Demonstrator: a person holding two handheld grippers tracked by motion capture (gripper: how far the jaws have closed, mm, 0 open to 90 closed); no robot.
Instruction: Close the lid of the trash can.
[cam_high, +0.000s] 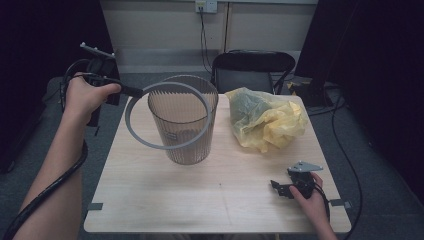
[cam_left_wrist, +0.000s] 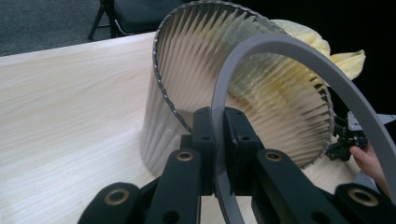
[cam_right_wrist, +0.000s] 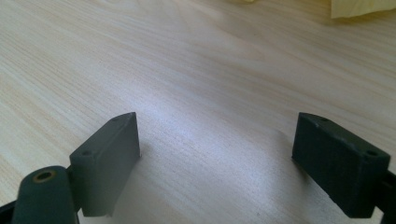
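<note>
Grey ring up in the air, bin waiting below!

The left gripper (cam_high: 131, 91), at the upper left of the high view, is clamped on the edge of the grey ring (cam_high: 145, 140), which hangs tilted in front of and partly over the mouth of the ribbed bin (cam_high: 187, 150) at centre frame. In the left gripper view the jaws pinch the band tight, right beside the bin's rim. The right gripper (cam_high: 278, 188) rests at the lower right on the table (cam_high: 150, 200), jaws spread wide with nothing between them. The yellow bag (cam_high: 267, 122) sits just right of the bin. The risk, I'd say: that thin pinch could let the ring twist or slip, and a tilted ring could catch the rim and tip the unsteadied bin.
</note>
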